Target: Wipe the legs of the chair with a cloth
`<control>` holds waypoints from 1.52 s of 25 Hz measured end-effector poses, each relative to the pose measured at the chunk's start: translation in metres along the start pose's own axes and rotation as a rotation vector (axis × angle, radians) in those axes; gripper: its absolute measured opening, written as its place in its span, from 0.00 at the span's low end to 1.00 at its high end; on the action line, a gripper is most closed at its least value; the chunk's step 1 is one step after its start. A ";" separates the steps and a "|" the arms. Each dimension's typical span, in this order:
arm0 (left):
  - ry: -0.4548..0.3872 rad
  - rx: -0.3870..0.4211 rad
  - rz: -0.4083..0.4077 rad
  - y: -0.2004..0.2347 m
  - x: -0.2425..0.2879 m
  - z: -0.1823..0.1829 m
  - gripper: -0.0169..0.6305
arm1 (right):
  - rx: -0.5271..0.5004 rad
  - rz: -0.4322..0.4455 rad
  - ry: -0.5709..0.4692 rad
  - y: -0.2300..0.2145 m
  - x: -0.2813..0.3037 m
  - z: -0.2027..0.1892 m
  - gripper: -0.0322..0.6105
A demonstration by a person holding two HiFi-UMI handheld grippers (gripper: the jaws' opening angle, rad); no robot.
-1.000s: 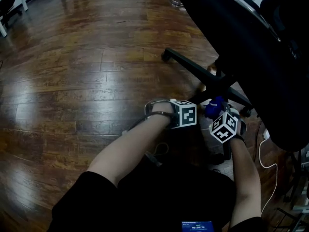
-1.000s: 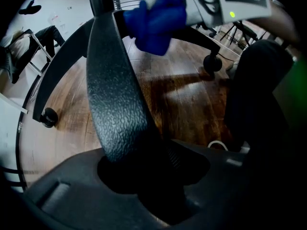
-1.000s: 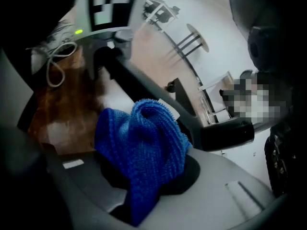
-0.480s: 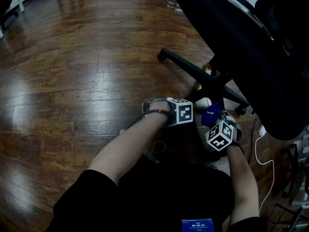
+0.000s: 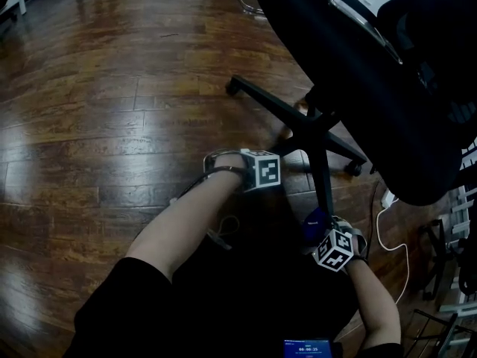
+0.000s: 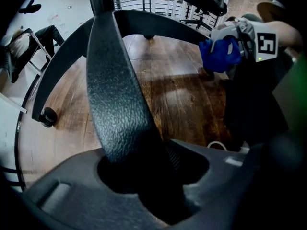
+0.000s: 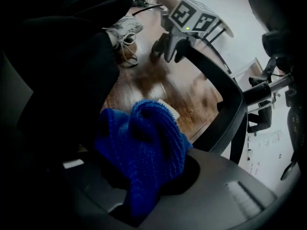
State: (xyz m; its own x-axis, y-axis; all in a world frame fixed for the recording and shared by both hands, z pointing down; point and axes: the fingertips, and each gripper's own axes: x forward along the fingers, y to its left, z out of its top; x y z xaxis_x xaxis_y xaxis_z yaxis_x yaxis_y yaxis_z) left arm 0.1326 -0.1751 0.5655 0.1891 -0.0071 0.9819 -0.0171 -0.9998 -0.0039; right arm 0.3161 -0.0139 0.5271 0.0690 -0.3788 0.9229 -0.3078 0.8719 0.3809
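Observation:
A black office chair (image 5: 373, 58) stands tilted over its star base on the wood floor. My left gripper (image 5: 262, 171) points down and is shut on one textured black chair leg (image 6: 115, 95), which runs up between its jaws (image 6: 144, 176) to the centre column. My right gripper (image 5: 329, 243) is shut on a bunched blue cloth (image 7: 144, 152), seen also as the cloth (image 5: 313, 219) at the near end of the leg (image 5: 322, 177) that points toward me. The right gripper view shows the left gripper (image 7: 178, 44) clamped on its leg (image 7: 216, 87).
A white cable (image 5: 381, 218) lies on the floor to the right, near a metal rack (image 5: 447, 289). Another leg ends in a caster (image 5: 232, 88) at the far left. My shoe (image 5: 220, 230) and dark trouser legs fill the near floor.
My right gripper has slid with the blue cloth along the near leg toward me, away from the hub. The left gripper has kept its hold in the same place.

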 end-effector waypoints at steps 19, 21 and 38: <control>0.007 -0.008 -0.020 0.000 0.000 0.000 0.29 | 0.085 -0.331 -0.106 -0.179 0.021 0.092 0.17; 0.006 -0.020 -0.017 -0.001 -0.002 -0.001 0.29 | 0.066 -0.300 -0.081 -0.159 0.020 0.081 0.17; -0.011 -0.031 -0.014 0.001 0.001 0.002 0.28 | 0.040 -0.058 -0.002 -0.032 0.008 0.013 0.17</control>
State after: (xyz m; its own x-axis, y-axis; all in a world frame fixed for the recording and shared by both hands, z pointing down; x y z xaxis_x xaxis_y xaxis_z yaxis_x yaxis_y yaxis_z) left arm 0.1349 -0.1765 0.5665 0.2001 0.0067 0.9798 -0.0447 -0.9989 0.0159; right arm 0.3138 -0.0485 0.5213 0.0857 -0.4291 0.8992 -0.3408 0.8355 0.4311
